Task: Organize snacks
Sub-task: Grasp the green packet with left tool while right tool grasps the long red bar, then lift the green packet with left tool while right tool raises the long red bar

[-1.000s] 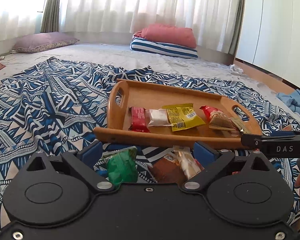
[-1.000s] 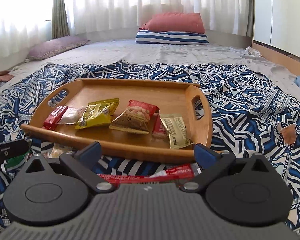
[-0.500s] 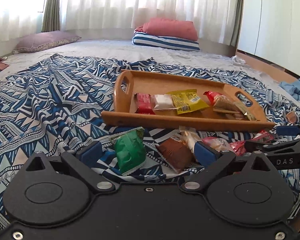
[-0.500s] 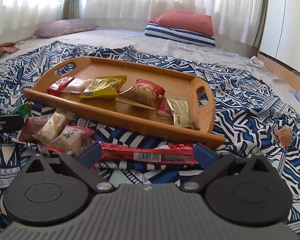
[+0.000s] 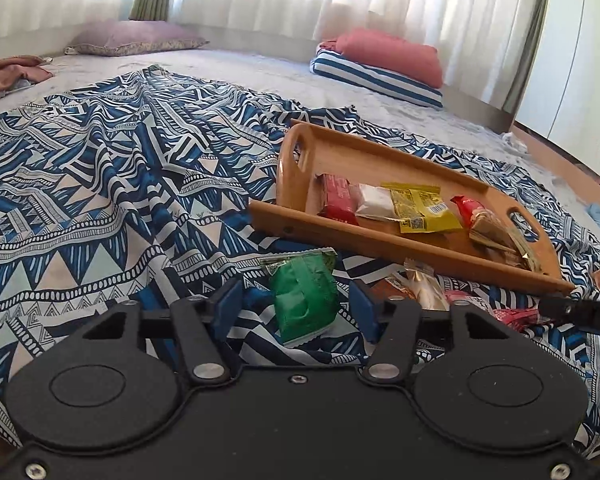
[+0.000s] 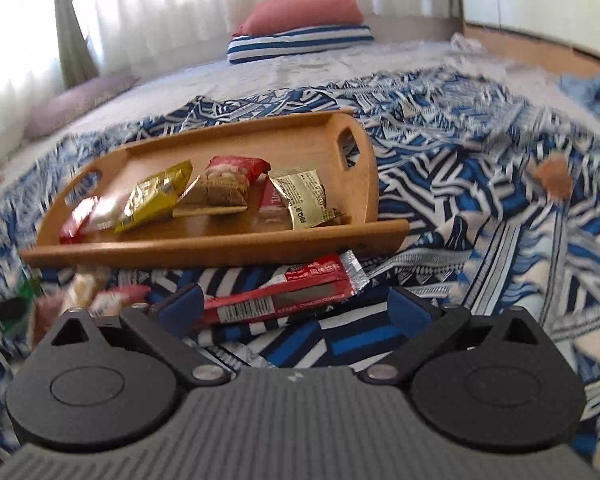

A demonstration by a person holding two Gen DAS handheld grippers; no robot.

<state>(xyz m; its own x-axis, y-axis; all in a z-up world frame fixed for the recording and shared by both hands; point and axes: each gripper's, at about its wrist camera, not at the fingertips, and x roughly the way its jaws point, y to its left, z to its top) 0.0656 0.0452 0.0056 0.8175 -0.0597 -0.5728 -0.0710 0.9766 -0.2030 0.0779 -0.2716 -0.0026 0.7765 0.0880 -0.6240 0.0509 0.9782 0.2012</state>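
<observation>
A wooden tray (image 5: pixel 384 236) (image 6: pixel 228 250) lies on the patterned blue cloth and holds several snack packets: a red one (image 5: pixel 337 199), a white one (image 5: pixel 376 201), a yellow one (image 5: pixel 424 207) (image 6: pixel 156 196), a peanut packet (image 6: pixel 224 184) and a gold sachet (image 6: pixel 302 198). In front of the tray lie a green packet (image 5: pixel 305 298), a clear packet (image 5: pixel 425 290) and a long red bar (image 6: pixel 288 290). My left gripper (image 5: pixel 296 310) is open, its jaws either side of the green packet. My right gripper (image 6: pixel 296 308) is open just over the red bar.
Striped and pink pillows (image 5: pixel 380 68) and a mauve cushion (image 5: pixel 136 38) lie at the back by the curtains. A small brown scrap (image 6: pixel 554 178) lies on the cloth right of the tray. The right gripper's tip (image 5: pixel 584 314) shows at the right edge.
Both grippers pulled back and swung: the left view turned left, centring the green packet between its jaws. The right view tilted and moved right, bringing the red bar between its jaws.
</observation>
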